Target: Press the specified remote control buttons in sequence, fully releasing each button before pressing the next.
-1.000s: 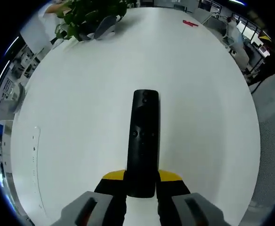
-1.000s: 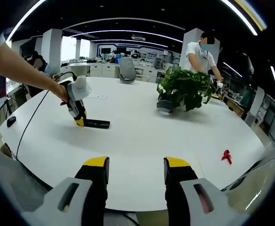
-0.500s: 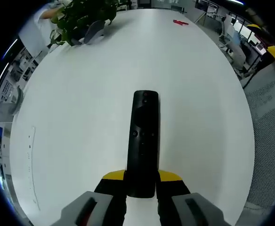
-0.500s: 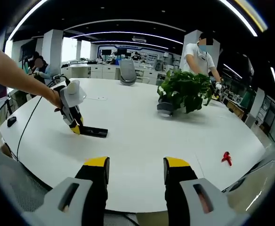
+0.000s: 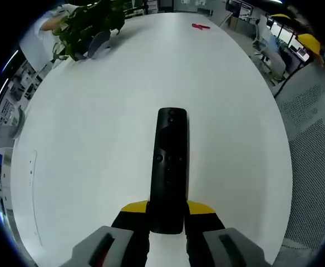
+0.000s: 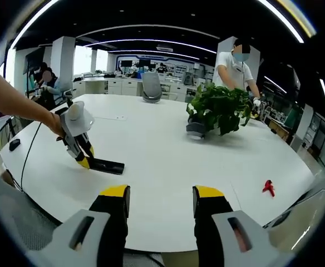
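In the left gripper view, the left gripper (image 5: 167,217) pinches the near end of the black remote control (image 5: 170,167) between its yellow-tipped fingers (image 5: 133,208), the remote reaching straight ahead of them over the white worktop (image 5: 95,139). Far beyond the fingers to the left stands a potted plant (image 5: 87,25); a small red object (image 5: 200,26) lies far ahead to the right. In the right gripper view, the right gripper (image 6: 157,203) hangs over the worktop's near edge with its fingers spread and holding nothing.
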{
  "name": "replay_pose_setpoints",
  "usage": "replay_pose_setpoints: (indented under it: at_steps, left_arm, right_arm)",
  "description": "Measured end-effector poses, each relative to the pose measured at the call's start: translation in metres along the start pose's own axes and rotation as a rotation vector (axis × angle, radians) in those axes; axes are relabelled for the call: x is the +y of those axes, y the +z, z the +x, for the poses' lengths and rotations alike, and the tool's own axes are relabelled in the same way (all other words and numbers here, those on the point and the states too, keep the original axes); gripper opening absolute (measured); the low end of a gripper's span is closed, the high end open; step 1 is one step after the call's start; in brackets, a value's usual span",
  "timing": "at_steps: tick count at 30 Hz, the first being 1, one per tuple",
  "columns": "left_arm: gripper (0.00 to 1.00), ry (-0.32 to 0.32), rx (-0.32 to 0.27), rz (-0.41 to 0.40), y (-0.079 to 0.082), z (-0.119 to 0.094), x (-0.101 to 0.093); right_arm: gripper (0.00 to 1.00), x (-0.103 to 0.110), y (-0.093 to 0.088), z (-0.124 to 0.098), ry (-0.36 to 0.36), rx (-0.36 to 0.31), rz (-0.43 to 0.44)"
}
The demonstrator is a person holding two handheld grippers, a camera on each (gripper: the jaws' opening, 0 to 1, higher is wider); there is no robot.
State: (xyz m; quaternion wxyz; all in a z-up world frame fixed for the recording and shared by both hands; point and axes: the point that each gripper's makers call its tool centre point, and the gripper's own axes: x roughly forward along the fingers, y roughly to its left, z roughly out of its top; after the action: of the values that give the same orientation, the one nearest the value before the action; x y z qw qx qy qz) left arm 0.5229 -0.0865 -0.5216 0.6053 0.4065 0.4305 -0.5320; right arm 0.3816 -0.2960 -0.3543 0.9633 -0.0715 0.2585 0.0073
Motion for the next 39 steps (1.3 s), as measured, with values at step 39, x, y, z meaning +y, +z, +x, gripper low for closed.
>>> replay_pose_setpoints:
  at_steps: [39]
  left_arm:
    - [0.23,0.003,-0.015,0.016,-0.017,-0.01,-0.091]
  right_arm:
    - [0.42,0.002,-0.003,-0.001,0.009,0.017,-0.001]
